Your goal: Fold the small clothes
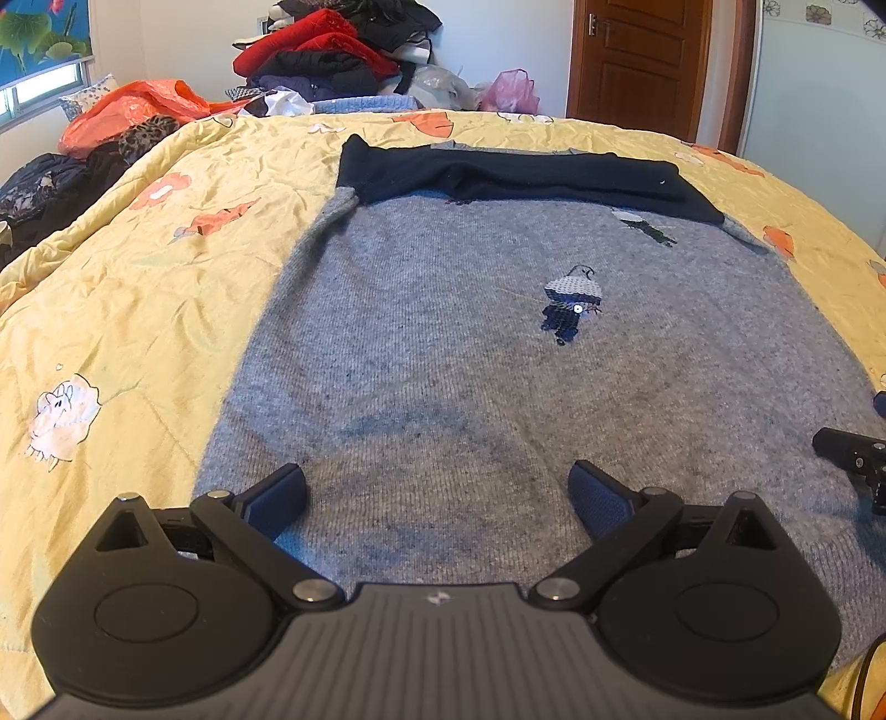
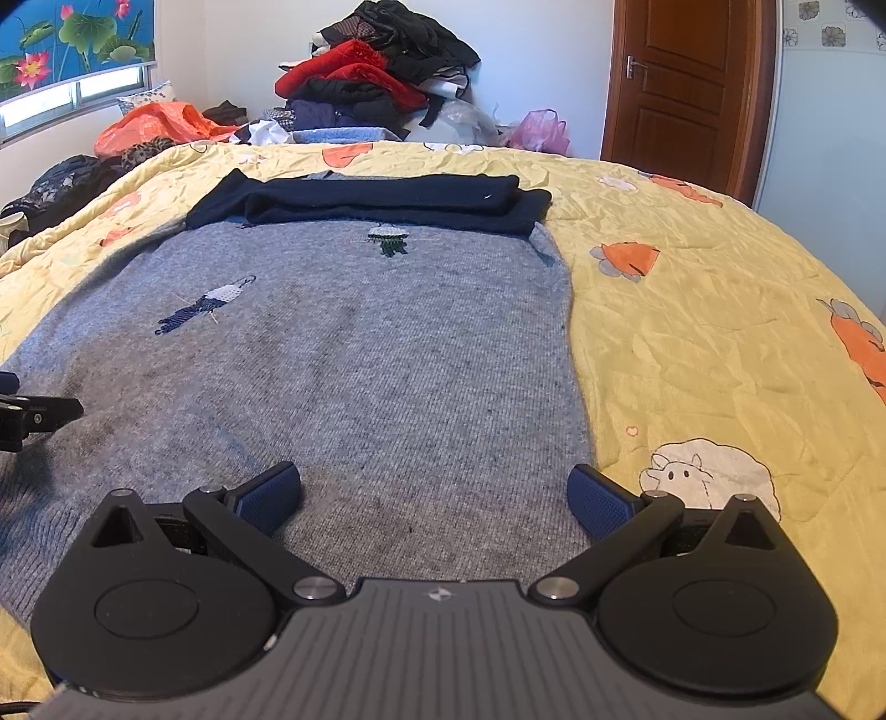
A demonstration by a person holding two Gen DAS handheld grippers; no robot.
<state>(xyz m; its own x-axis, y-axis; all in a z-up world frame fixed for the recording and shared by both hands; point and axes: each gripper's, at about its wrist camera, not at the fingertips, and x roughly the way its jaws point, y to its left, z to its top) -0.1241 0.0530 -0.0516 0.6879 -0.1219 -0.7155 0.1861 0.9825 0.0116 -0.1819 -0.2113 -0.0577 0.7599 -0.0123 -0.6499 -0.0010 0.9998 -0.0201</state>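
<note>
A grey knit sweater (image 1: 443, 343) lies flat on the yellow quilt, its dark navy sleeves (image 1: 509, 174) folded across the far end. It also shows in the right wrist view (image 2: 354, 354), sleeves (image 2: 376, 202) at the back. My left gripper (image 1: 437, 490) is open and empty over the sweater's near left part. My right gripper (image 2: 434, 490) is open and empty over the near right part, close to the sweater's right edge. Each gripper shows at the other view's side edge: the right gripper (image 1: 855, 451), the left gripper (image 2: 33, 418).
The yellow flowered quilt (image 1: 138, 310) covers the bed. A pile of red and black clothes (image 1: 332, 50) stands at the far end, with an orange bag (image 1: 133, 108) and dark clothes at the left. A pink bag (image 2: 540, 130) and a brown door (image 2: 686, 83) are behind.
</note>
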